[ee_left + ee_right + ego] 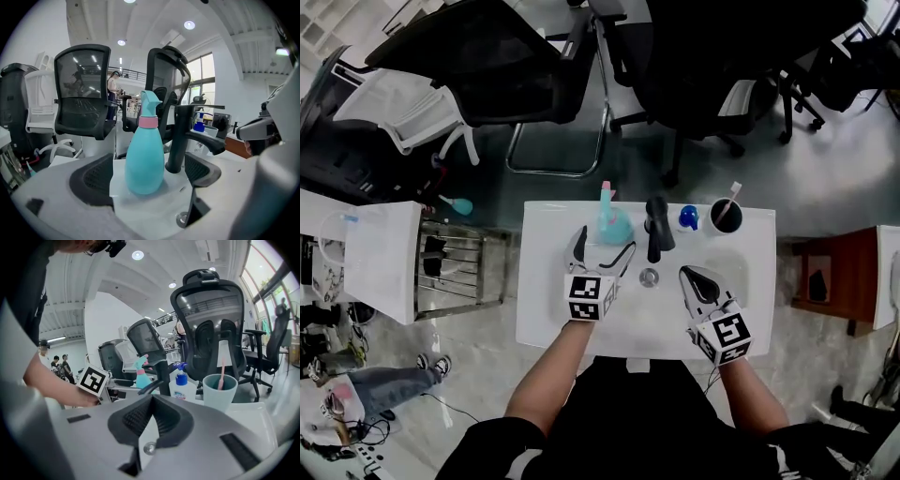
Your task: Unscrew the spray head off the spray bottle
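A teal spray bottle [617, 227] with a pink collar [149, 122] and a teal spray head [150, 102] stands upright at the back of the white basin top [553, 309]. My left gripper [602, 247] is open wide just in front of it. In the left gripper view the bottle [144, 161] stands between the spread pads [93, 180] at their tips, and neither pad touches it. My right gripper [688, 275] hovers over the basin to the right of the drain [649, 277], shut and holding nothing. The left gripper's marker cube [93, 379] shows in the right gripper view.
A black faucet [656, 228] rises just right of the bottle. Beyond it stand a small blue-capped bottle [688, 217] and a cup [726, 215] holding a toothbrush. Office chairs [502, 61] crowd the floor behind the table. A metal rack [455, 267] stands at the left, a wooden cabinet [830, 277] at the right.
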The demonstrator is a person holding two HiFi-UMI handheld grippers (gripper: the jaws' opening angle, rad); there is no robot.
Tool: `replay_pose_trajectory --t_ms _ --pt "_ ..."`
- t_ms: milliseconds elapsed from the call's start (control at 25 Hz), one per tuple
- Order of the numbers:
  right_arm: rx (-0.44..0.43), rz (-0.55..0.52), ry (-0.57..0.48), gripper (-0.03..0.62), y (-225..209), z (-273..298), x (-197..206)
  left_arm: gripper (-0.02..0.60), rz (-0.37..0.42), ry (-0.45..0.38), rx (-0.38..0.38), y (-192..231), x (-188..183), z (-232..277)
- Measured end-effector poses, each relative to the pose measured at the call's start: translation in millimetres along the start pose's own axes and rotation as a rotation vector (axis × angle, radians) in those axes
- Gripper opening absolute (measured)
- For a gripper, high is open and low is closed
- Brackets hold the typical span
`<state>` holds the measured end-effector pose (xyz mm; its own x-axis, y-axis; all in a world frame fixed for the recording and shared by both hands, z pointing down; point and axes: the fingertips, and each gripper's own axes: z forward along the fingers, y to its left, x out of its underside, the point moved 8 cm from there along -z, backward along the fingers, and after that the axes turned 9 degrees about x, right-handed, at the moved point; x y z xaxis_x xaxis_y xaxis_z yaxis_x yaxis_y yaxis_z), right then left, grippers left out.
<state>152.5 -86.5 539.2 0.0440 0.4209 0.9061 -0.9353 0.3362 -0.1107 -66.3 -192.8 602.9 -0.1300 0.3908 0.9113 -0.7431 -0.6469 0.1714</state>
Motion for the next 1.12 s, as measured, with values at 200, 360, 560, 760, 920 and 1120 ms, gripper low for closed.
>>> replay_pose_trajectory --t_ms 200,360,560,760,920,1120 --pt "0.012 0.019 0.031 0.005 -5 -1 9 0.474 0.022 0.009 0.004 5 3 17" --pt "0.013 0.032 0.043 0.005 -7 1 16 0.474 0.057 0.012 -0.009 9 5 27" --pt "0.010 0.039 0.043 0.005 -6 2 16 0.474 0.073 0.001 -0.005 10 8 38" --pt "0.008 0.046 0.059 0.005 -8 3 20 0.474 0.067 0.005 -0.004 13 10 48" --pt "0.012 0.050 0.068 0.005 -10 3 24 0.474 0.080 0.009 0.003 15 12 55" --pt "0.007 0.050 0.080 0.005 -12 4 26 0.474 0.084 0.001 -0.008 17 16 61"
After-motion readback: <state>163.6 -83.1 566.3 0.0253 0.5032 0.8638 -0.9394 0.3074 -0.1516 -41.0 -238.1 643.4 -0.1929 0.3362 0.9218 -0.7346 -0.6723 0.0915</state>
